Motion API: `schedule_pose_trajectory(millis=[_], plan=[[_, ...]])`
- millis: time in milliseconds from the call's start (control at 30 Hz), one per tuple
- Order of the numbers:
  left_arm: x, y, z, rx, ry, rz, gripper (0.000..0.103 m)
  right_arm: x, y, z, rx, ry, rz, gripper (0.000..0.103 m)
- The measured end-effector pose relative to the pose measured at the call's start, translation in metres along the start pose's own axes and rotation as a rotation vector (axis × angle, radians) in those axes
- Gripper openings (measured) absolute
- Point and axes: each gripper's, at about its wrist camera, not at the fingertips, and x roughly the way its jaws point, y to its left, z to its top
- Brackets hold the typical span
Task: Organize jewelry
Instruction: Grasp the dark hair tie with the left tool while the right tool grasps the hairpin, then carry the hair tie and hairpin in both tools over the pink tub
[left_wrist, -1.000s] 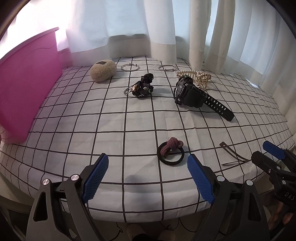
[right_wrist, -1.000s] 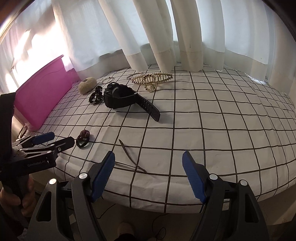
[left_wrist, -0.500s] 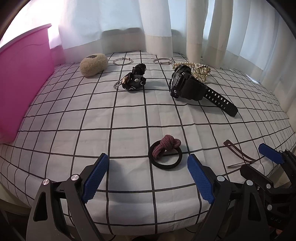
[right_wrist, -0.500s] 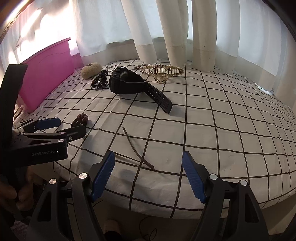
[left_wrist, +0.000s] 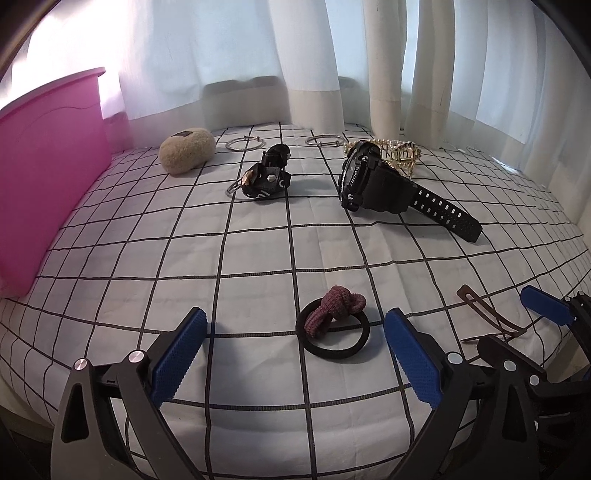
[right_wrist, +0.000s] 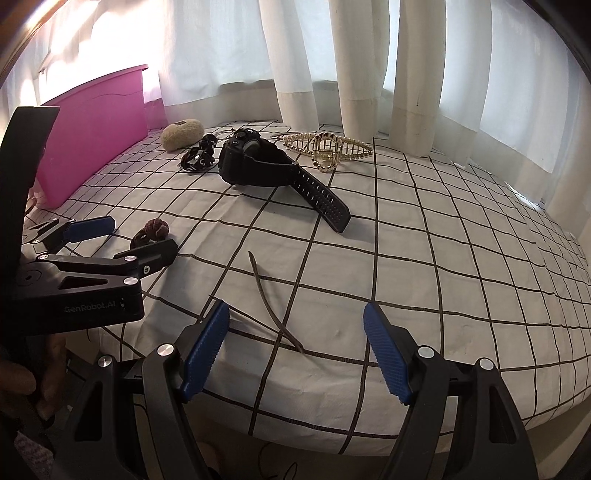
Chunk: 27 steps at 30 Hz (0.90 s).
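My left gripper (left_wrist: 295, 358) is open and empty, low over the table, with a black hair tie with a maroon knot (left_wrist: 334, 325) lying just ahead between its fingers. My right gripper (right_wrist: 295, 347) is open and empty near the front edge, with a thin brown hair clip (right_wrist: 271, 302) between its fingers. The clip also shows in the left wrist view (left_wrist: 487, 317). Farther back lie a black sport watch (left_wrist: 384, 184), a gold pearl hair claw (right_wrist: 327, 147), a black keyring piece (left_wrist: 264, 181), two thin metal bangles (left_wrist: 245, 143) and a beige fuzzy clip (left_wrist: 186, 149).
A pink plastic bin (left_wrist: 44, 177) stands at the left edge of the checked tablecloth (left_wrist: 258, 258). White curtains (left_wrist: 314, 55) hang behind the table. The table's front edge runs just under both grippers. The left gripper shows at the left of the right wrist view (right_wrist: 118, 240).
Both grippers have moved forward and lower toward the table. The hair tie now sits between the left fingers, and the brown clip between the right fingers. Nothing on the table has moved.
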Motion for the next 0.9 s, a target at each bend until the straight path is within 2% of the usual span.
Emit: schedule_pose_trajectory(millis=[100, 167, 300, 400, 433, 533, 633, 900], plan=[[-0.003, -0.001, 0.0, 0.005, -0.006, -0.006, 0.085, 0.0, 0.001, 0.001, -0.008, -0.002, 0.004, 0.071], [-0.005, -0.003, 0.0, 0.01, -0.007, -0.009, 0.075, 0.0, 0.002, 0.001, -0.015, -0.002, 0.014, 0.066], [-0.007, -0.002, 0.002, -0.004, -0.001, -0.004, 0.062, -0.002, 0.009, 0.003, -0.053, -0.006, 0.035, 0.04], [-0.008, 0.001, 0.004, -0.013, -0.001, 0.002, 0.047, -0.002, 0.015, 0.003, -0.075, -0.011, 0.037, 0.017], [-0.008, 0.002, 0.004, -0.013, -0.001, 0.001, 0.037, -0.002, 0.016, 0.004, -0.078, -0.011, 0.036, 0.011], [-0.009, 0.004, 0.005, -0.017, 0.004, 0.005, 0.015, -0.002, 0.014, 0.005, -0.064, -0.01, 0.047, 0.01], [-0.01, 0.009, 0.005, -0.027, 0.012, 0.004, 0.006, -0.004, 0.011, 0.005, -0.042, -0.023, 0.056, 0.01], [-0.018, 0.018, 0.006, -0.053, 0.011, -0.006, 0.006, -0.013, 0.002, 0.01, 0.014, -0.032, 0.085, 0.01]])
